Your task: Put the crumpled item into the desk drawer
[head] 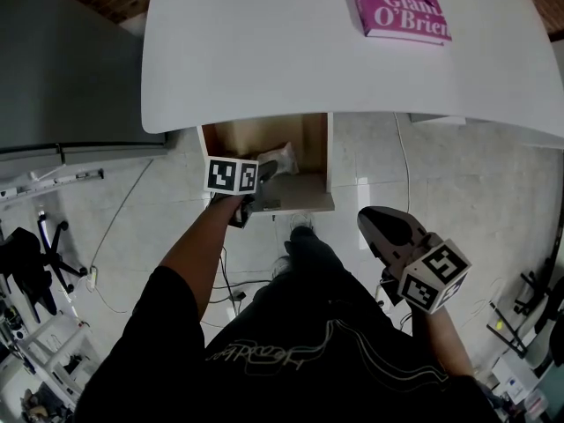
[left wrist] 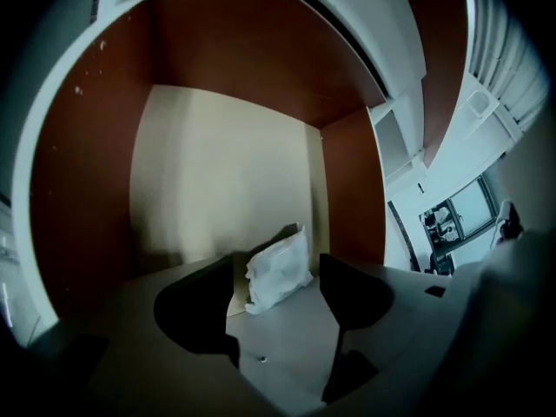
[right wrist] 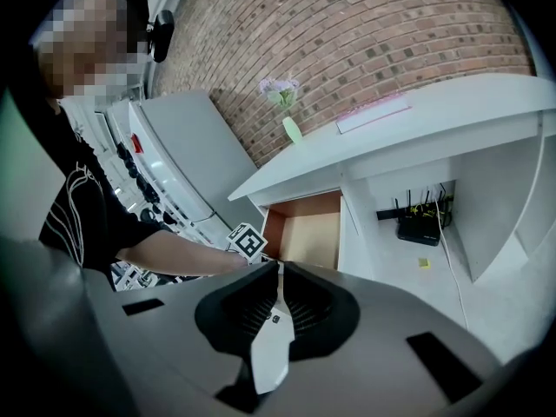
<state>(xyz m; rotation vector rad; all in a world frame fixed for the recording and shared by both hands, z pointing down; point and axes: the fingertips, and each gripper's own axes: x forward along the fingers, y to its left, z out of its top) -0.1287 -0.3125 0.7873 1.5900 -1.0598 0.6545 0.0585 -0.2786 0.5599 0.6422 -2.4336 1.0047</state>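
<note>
The desk drawer stands pulled out under the white desk. A white crumpled item lies inside it on the drawer floor, near the back right corner. My left gripper reaches into the drawer with its jaws wide open; the item sits just beyond and between the fingertips, and neither pad presses on it. My right gripper hangs to the right of the drawer over the floor, jaws shut with nothing between them. In the right gripper view the drawer is seen from the side.
A pink book lies on the desk's far right. A grey cabinet stands at the left. Under the desk sits a black router; a vase with flowers stands on the desk. Cables run over the tiled floor.
</note>
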